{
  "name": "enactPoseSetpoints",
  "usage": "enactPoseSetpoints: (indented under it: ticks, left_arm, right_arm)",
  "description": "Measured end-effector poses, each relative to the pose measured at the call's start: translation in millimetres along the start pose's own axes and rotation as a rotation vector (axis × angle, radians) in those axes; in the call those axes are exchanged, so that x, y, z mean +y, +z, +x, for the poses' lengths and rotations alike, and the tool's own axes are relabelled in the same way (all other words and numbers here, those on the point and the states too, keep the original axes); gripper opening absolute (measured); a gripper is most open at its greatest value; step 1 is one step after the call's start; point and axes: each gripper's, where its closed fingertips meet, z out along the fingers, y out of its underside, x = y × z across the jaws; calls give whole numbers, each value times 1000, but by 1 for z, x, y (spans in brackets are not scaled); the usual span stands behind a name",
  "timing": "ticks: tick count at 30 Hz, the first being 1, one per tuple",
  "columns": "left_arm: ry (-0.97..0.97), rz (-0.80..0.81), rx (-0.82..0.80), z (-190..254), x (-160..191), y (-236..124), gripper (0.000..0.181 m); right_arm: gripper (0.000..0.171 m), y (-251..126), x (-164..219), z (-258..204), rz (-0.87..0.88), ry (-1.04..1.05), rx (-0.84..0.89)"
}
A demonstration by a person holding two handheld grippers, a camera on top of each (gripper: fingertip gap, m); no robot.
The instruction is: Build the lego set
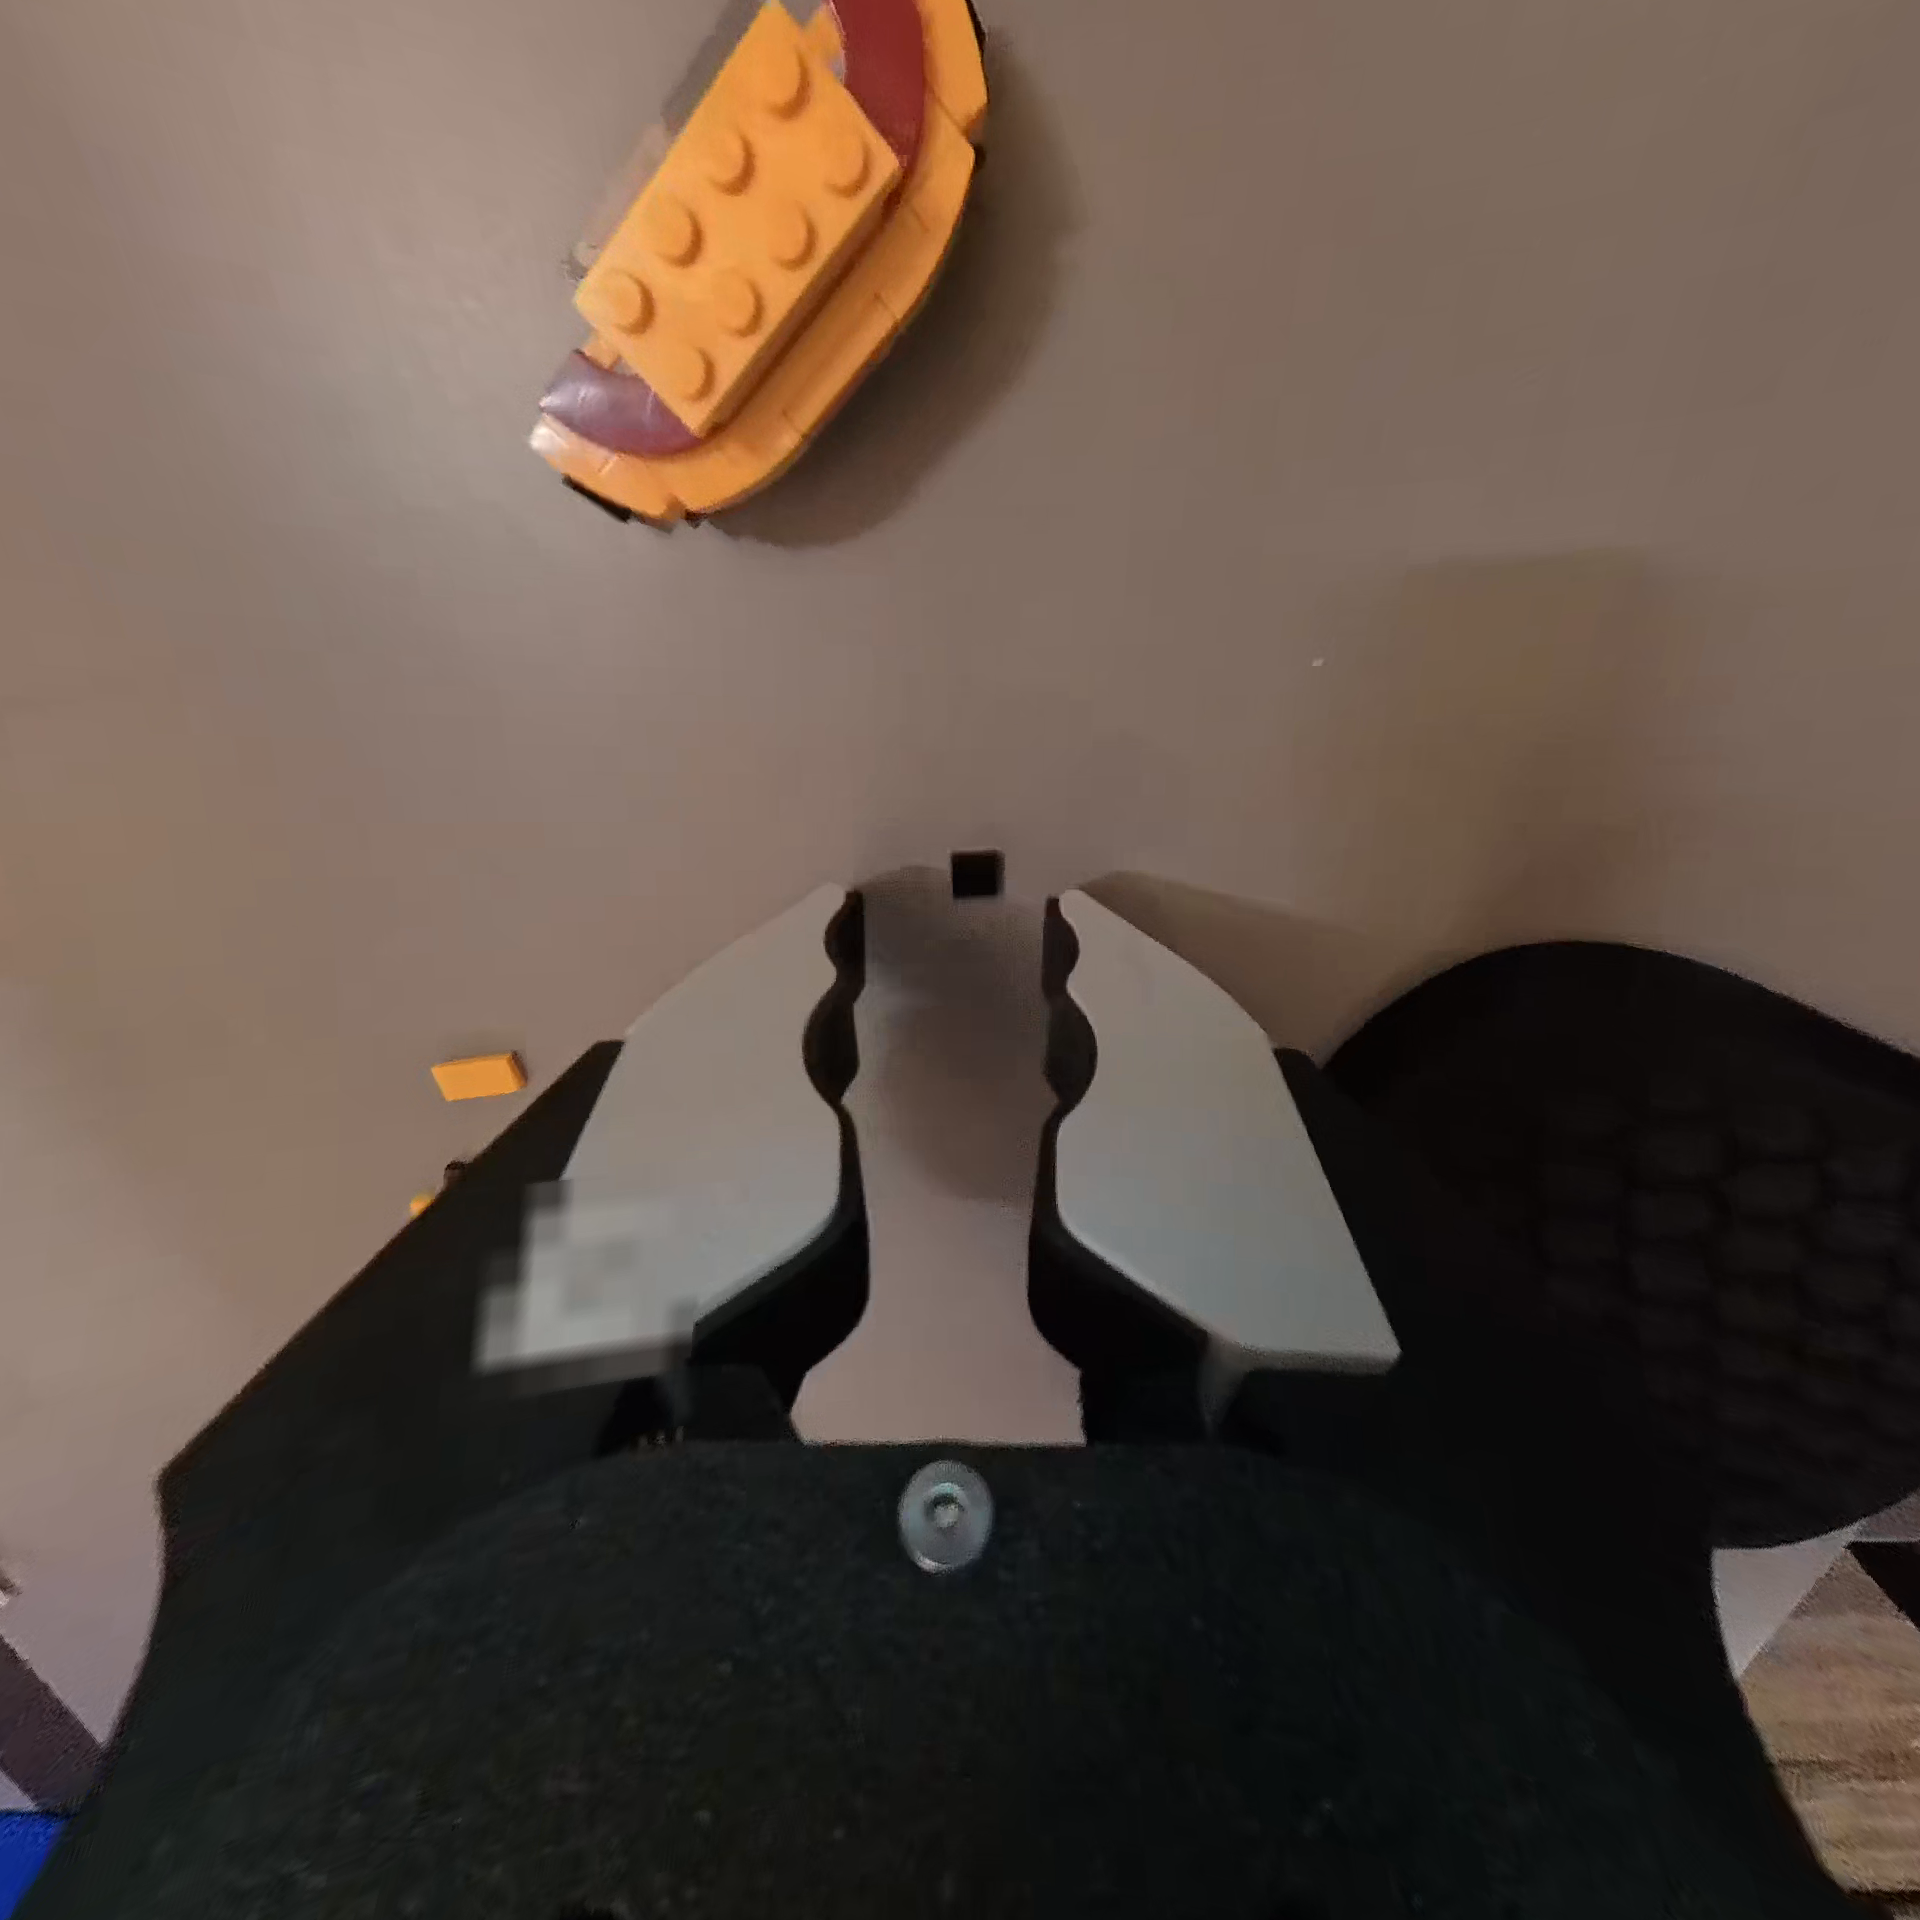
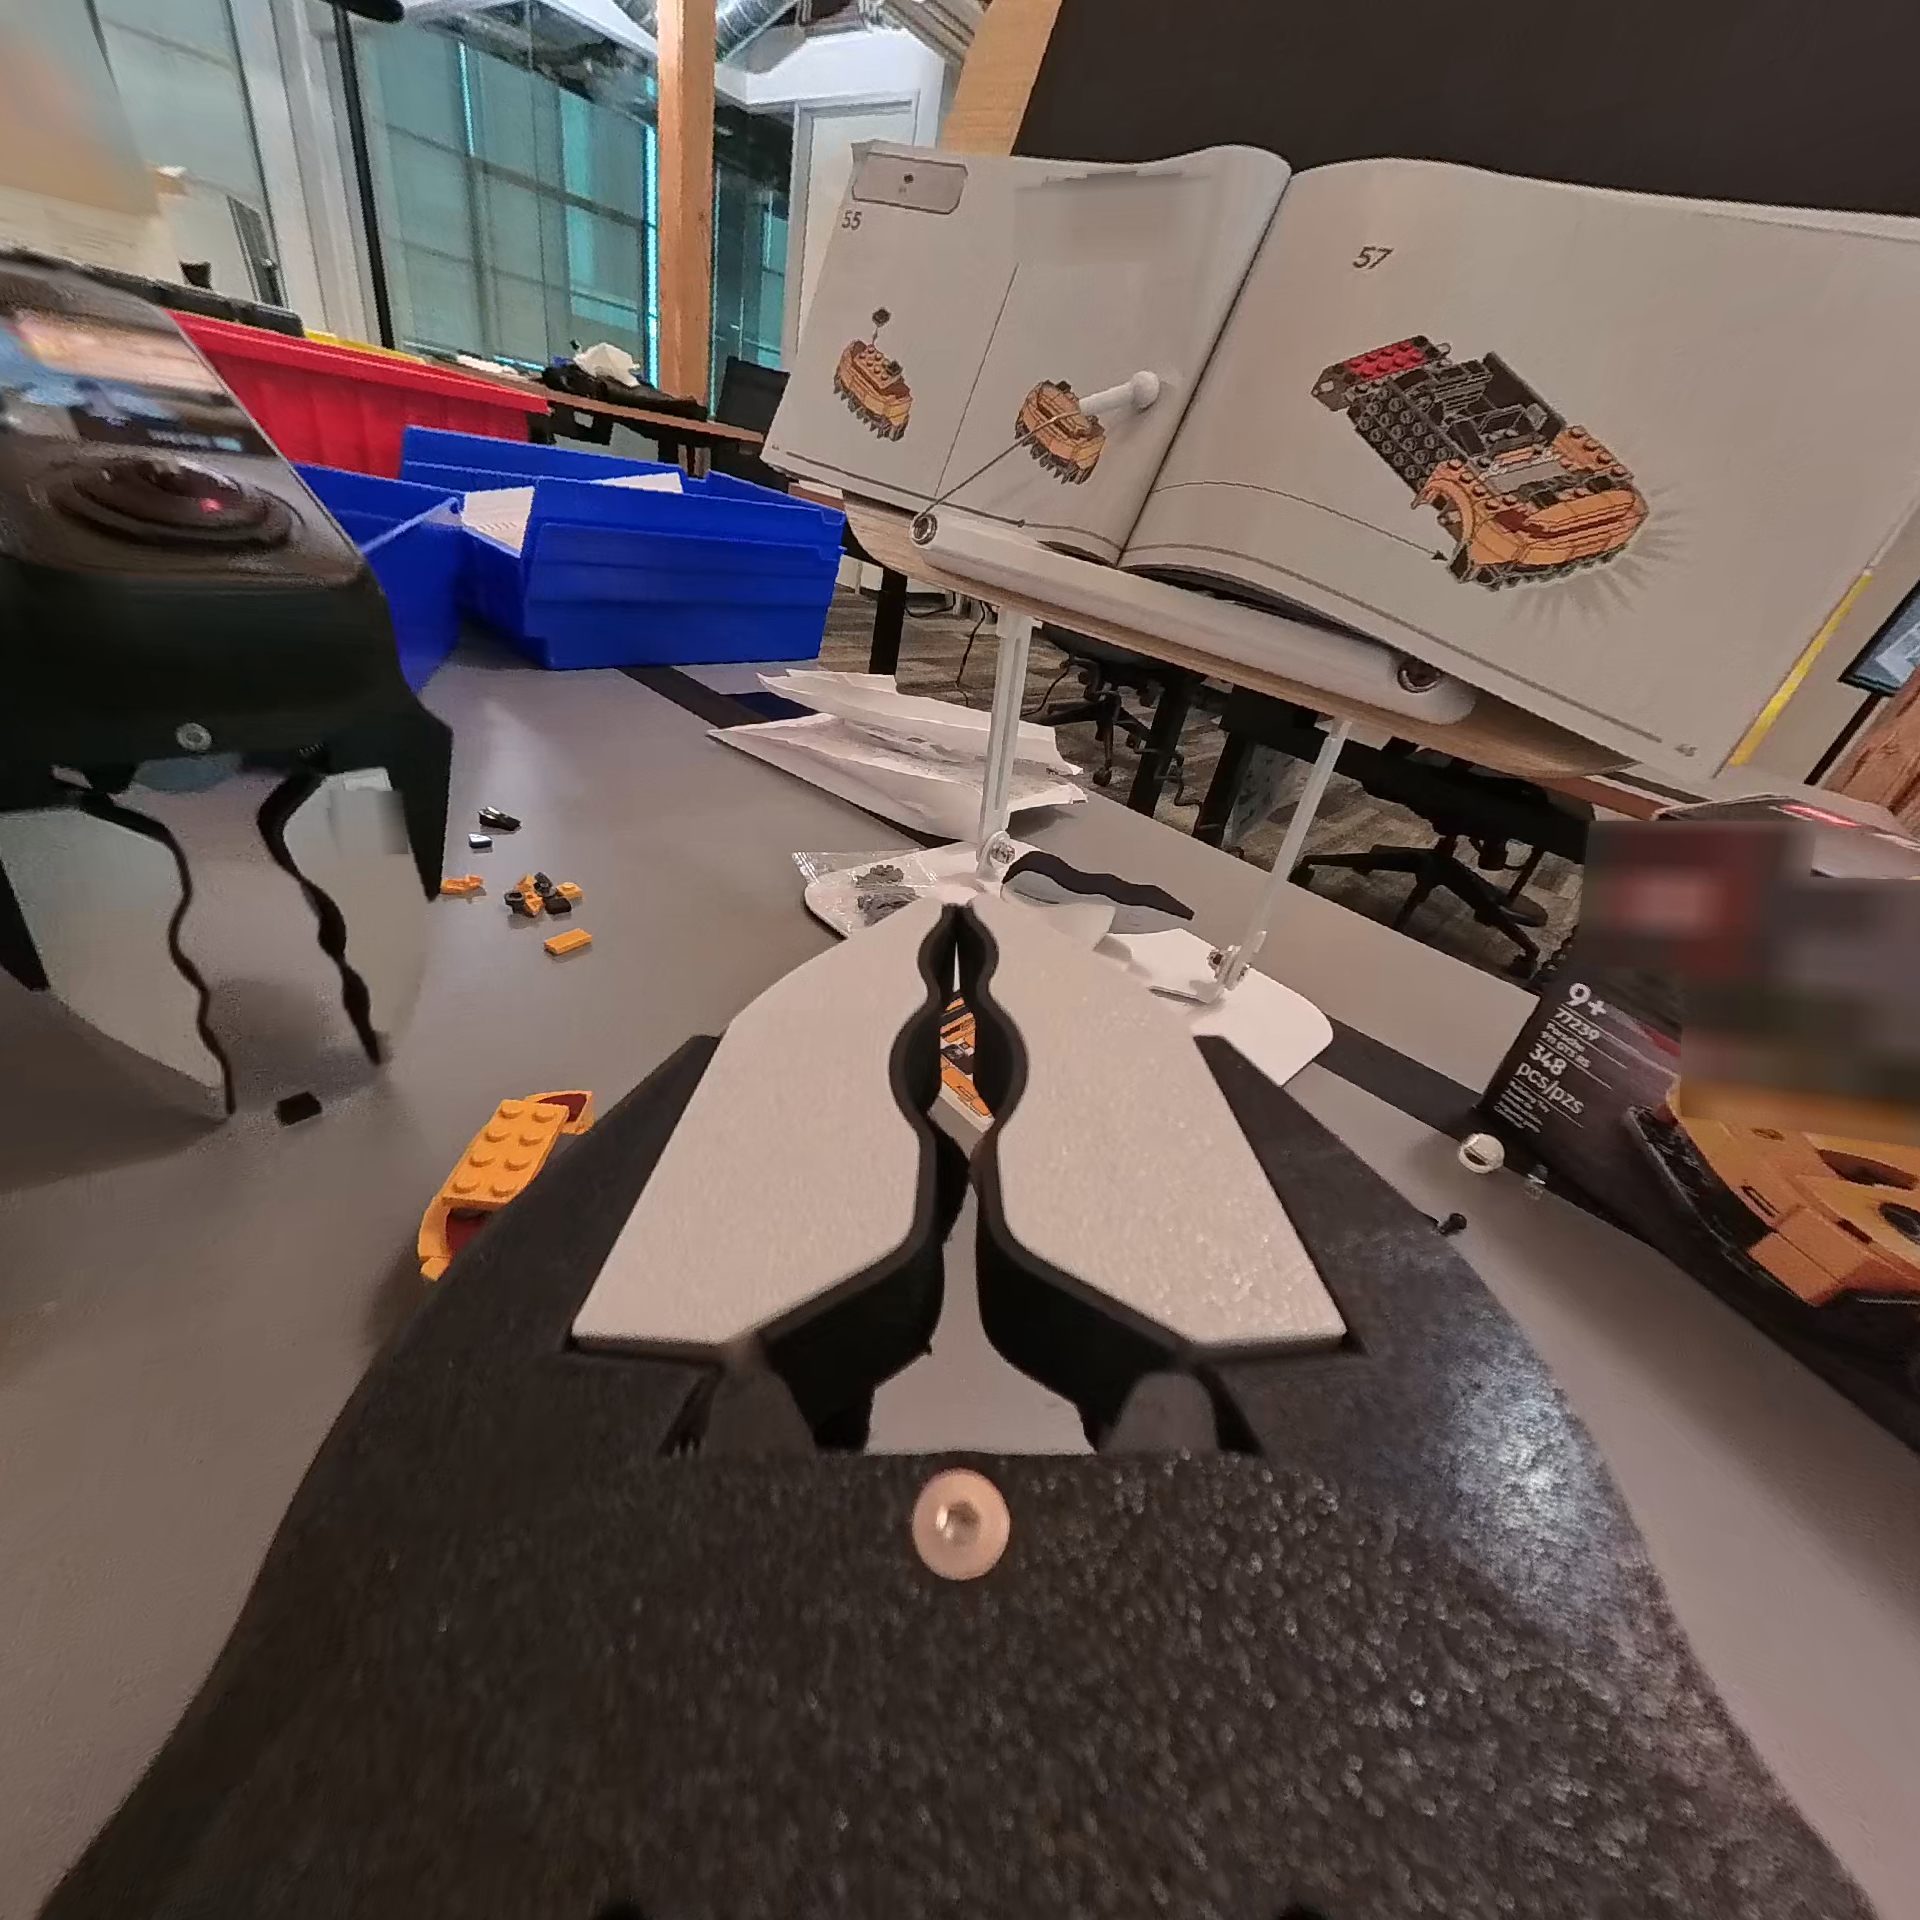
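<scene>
An orange Lego assembly (image 1: 758,260) with dark red curved parts lies on the grey table (image 1: 1351,416). It also shows in the right wrist view (image 2: 509,1143). A tiny black piece (image 1: 977,873) lies on the table just past the tips of my left gripper (image 1: 956,904), which is open and empty. In the right wrist view the left gripper (image 2: 299,1075) hangs tips-down right over that black piece (image 2: 298,1108). My right gripper (image 2: 958,920) is shut, tips together, low over the table right of the assembly. Something orange and black shows through its finger gap; I cannot tell what.
An open instruction book (image 2: 1247,416) rests on a white stand behind the right gripper. The Lego box (image 2: 1714,1143) lies at the right. Blue bins (image 2: 644,561) and a red bin (image 2: 353,395) stand at the back left. Loose small pieces (image 2: 540,894) and an orange tile (image 1: 478,1075) lie nearby. Spacing between my two grippers at the tips: around 20 cm. From my left tips it is roughly 8 cm to the orange tile (image 1: 478,1075); from my right, 25 cm. It turns up in the right wrist view (image 2: 569,944) as well.
</scene>
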Motion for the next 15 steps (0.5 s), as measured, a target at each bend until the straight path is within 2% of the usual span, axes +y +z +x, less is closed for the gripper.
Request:
enactPoseSetpoints:
  ticks: [5, 9, 15]
  left_arm:
    - [-19, 42, -26, -14, 13, -22, 38]
    - [-138, 86, -114, -56, 37, -48, 28]
    - [-112, 123, -56, -88, 64, -33, 20]
  right_arm:
    - [0, 1, 2, -1, -6, 3, -6]
    - [0, 1, 3, -1, -9, 9, -8]
    - [0, 2, 5, -1, -19, 9, -13]
